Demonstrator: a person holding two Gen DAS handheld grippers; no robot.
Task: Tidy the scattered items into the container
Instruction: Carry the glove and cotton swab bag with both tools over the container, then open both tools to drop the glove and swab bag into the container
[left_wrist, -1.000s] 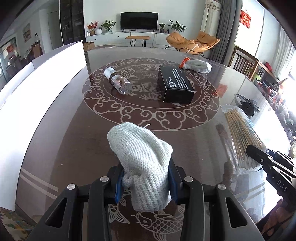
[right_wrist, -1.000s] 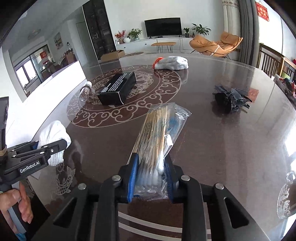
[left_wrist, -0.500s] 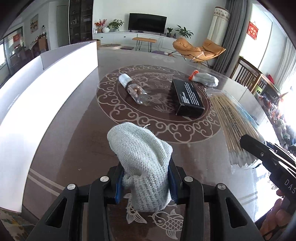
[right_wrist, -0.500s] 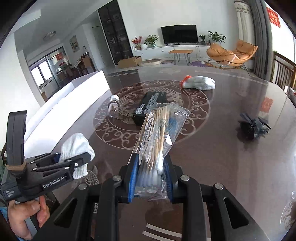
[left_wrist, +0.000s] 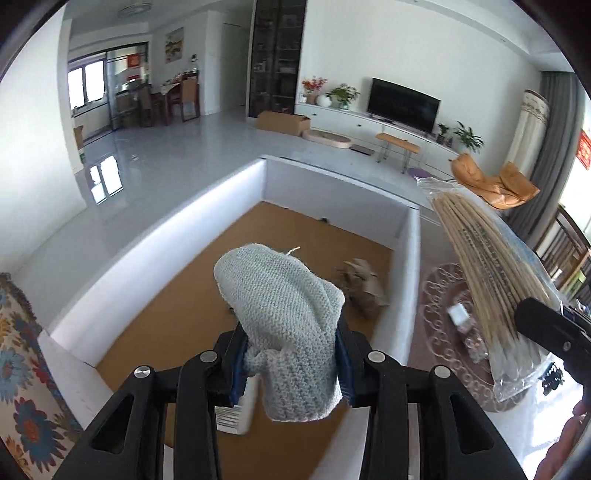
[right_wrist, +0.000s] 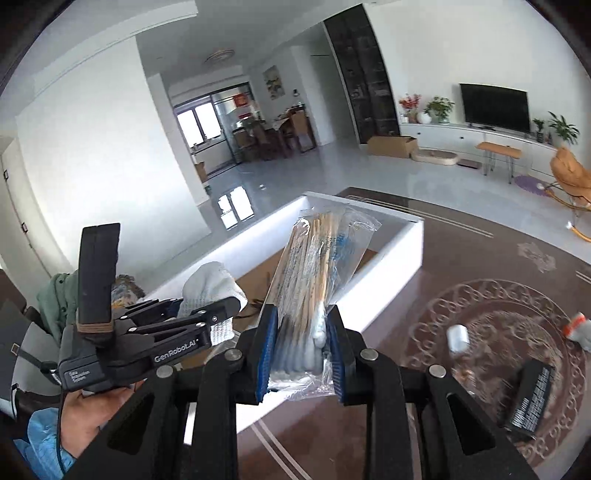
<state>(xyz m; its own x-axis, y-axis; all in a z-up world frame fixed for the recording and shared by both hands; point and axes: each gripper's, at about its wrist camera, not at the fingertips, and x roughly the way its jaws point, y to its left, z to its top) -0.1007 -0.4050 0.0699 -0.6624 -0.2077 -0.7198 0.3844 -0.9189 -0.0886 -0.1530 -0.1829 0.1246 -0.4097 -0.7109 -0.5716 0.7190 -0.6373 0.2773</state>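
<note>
We hold a knitted glove (left_wrist: 284, 317) clamped between the blue pads of the left hand-held gripper (left_wrist: 291, 362), up in the air over the white box (left_wrist: 155, 243) that stands at the edge of the bench (right_wrist: 461, 266). The right hand-held gripper (right_wrist: 301, 347) is closed tight on a clear bag of cotton swabs (right_wrist: 317, 266), also raised, just beside the box's near wall and leaning over its rim. Inside the box, on its brown cardboard floor, we see a crumpled brown paper piece (left_wrist: 364, 288) and a small white carton with a barcode (left_wrist: 236, 410) just under the glove; neither blocks the open middle of the box. In the left wrist view the swab bag reaches across the right side, in front of the box's right wall. Left behind on the patterned bench are a small bottle (right_wrist: 460, 341), a black box (right_wrist: 530, 398) and a second glove with an orange cuff (right_wrist: 580, 328), all well apart from the white box. A hand (right_wrist: 88, 417) with a blue sleeve grips the left tool's handle. A second ago both items were low over the bench with the white box off to the side; since then we have lifted and swung both toward the box, with both grips unchanged.
</note>
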